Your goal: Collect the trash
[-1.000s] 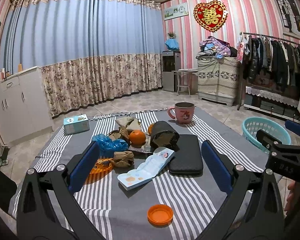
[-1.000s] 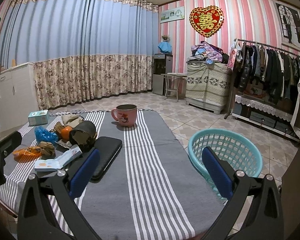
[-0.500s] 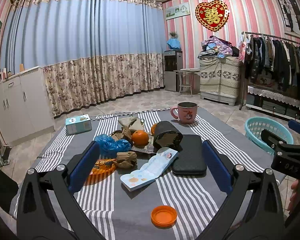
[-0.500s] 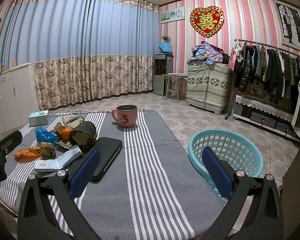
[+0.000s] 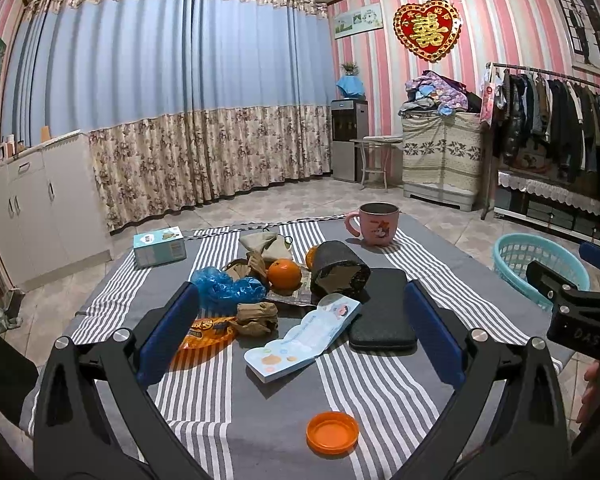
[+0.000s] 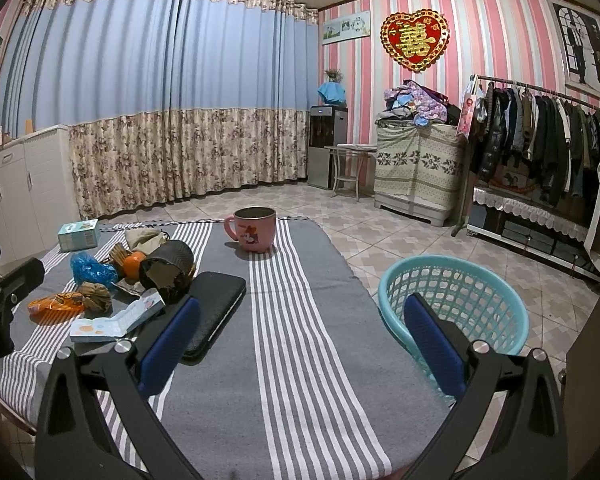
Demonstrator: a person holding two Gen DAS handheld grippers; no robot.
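A cluster of litter lies on the striped tablecloth (image 5: pixel 204 392): a blue plastic bag (image 5: pixel 226 286), an orange wrapper (image 5: pixel 204 334), a crumpled brown wad (image 5: pixel 256 314), a folded leaflet (image 5: pixel 304 334) and an orange lid (image 5: pixel 332 434). My left gripper (image 5: pixel 298 330) hovers open over the near side of that cluster, holding nothing. A teal basket (image 6: pixel 454 304) stands on the floor off the table's right edge. My right gripper (image 6: pixel 302 342) hangs open and empty above the table's right part, its right finger in front of the basket.
Also on the table are a pink mug (image 5: pixel 376 224), an orange fruit (image 5: pixel 284 274), a dark cylinder (image 5: pixel 338 270), a black case (image 5: pixel 382 308) and a small box (image 5: pixel 160 246). A clothes rack (image 6: pixel 540 128) and cabinet (image 6: pixel 20 196) line the room's sides.
Both views have crept slightly; the left gripper has eased back a little, so the table items sit slightly higher. Both grippers stay open.
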